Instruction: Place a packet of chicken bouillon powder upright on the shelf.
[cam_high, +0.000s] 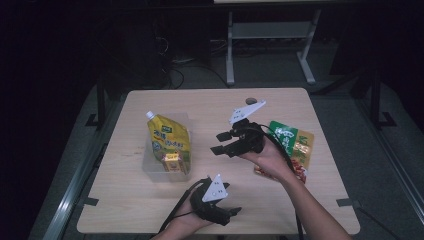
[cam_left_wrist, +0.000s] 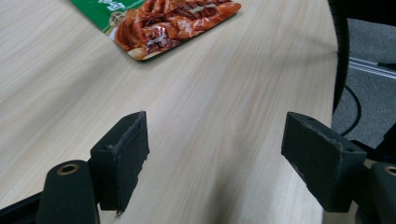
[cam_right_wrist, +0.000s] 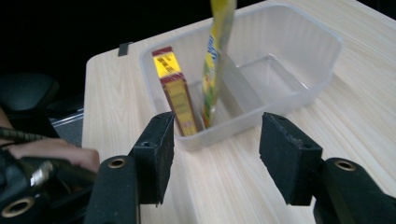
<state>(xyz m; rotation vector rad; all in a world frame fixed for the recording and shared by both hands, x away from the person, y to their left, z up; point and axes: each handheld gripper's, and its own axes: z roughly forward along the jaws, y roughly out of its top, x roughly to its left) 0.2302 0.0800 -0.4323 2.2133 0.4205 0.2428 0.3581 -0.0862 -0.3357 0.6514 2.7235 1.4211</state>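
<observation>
Wooden table (cam_high: 150, 200), dark room. Clear plastic tub (cam_high: 150, 167) at left-centre holds yellow spout pouch (cam_high: 169, 137) and small yellow-red box (cam_high: 171, 162), both upright. Right gripper (cam_high: 218, 142) beside tub, jaws apart, empty. Left gripper (cam_high: 234, 212) near front edge, jaws wide, empty. Green-red snack packet (cam_high: 292, 145) flat at right.

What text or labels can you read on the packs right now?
None reads clearly.
Yellow spout pouch: printed characters, too blurred to read.
Small box in the clear bin: label print too small.
Green and red snack packet: lettering blurred and cut off.
</observation>
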